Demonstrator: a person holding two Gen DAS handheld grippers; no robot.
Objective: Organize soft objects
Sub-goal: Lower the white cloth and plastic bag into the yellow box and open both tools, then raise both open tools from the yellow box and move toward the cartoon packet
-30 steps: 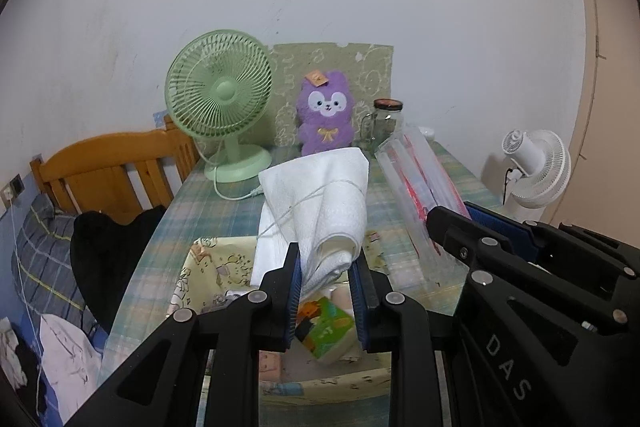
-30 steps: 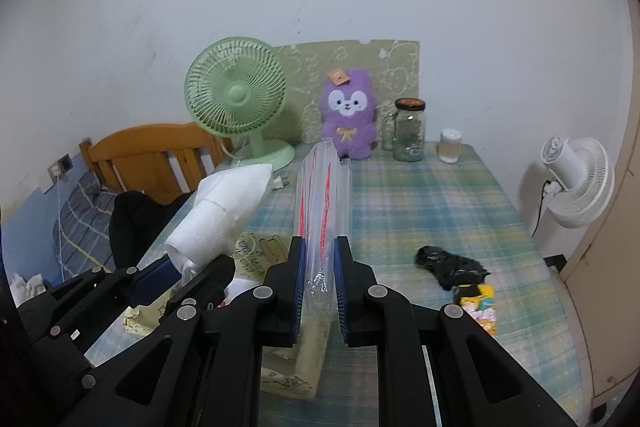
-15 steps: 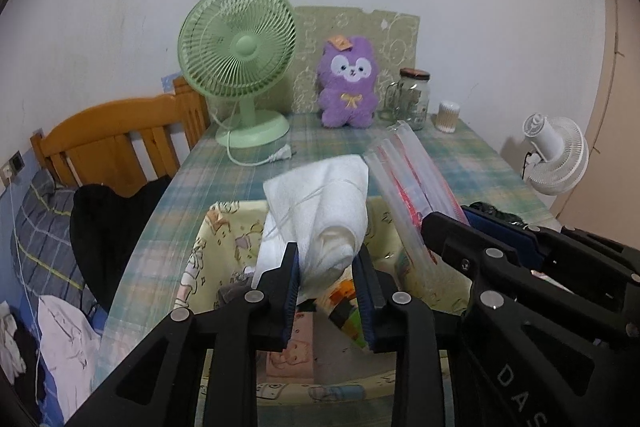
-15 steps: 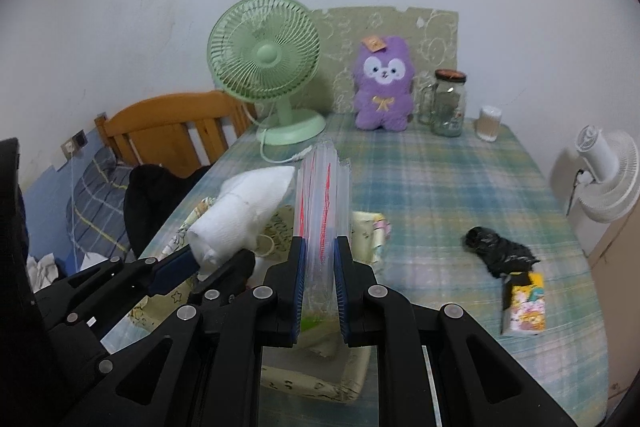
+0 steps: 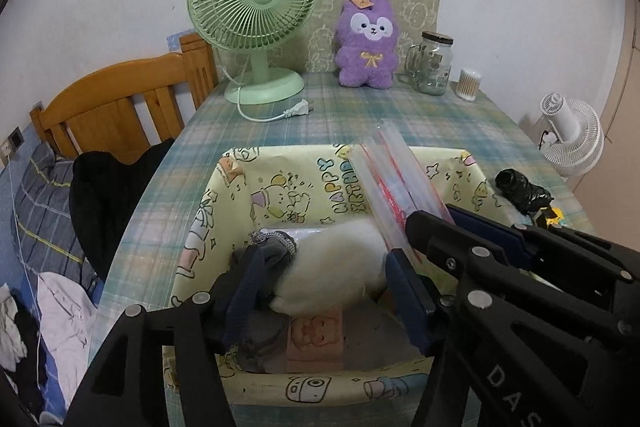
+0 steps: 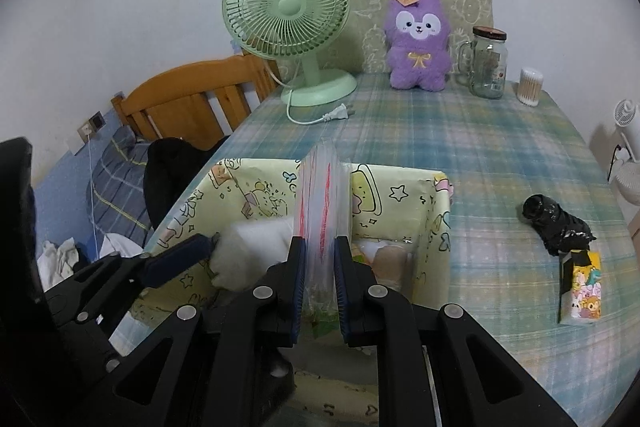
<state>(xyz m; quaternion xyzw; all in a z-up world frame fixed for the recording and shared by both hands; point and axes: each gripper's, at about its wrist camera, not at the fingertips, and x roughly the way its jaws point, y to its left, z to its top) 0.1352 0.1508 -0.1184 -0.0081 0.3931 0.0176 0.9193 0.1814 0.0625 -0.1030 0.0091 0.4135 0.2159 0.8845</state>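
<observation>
A yellow cartoon-print box (image 5: 280,167) (image 6: 400,187) stands on the checked table. My left gripper (image 5: 324,287) is open inside the box, its fingers on either side of a rolled white towel (image 5: 336,263) (image 6: 248,247) that lies among grey cloth (image 5: 272,251). My right gripper (image 6: 320,267) is shut on a stack of clear zip bags with red seals (image 6: 320,195) (image 5: 400,183), held upright over the box. A purple plush toy (image 5: 366,43) (image 6: 418,43) sits at the back.
A green desk fan (image 5: 256,15) with a loose plug, a glass jar (image 6: 486,63) and a cotton swab tub (image 6: 530,87) stand at the back. A black bundle (image 6: 556,227) and a small yellow carton (image 6: 582,291) lie right of the box. A wooden bed frame (image 5: 120,115) is on the left.
Both grippers came down toward the box. My left gripper lowered the white towel into the box and opened around it. My right gripper kept the zip bags clamped.
</observation>
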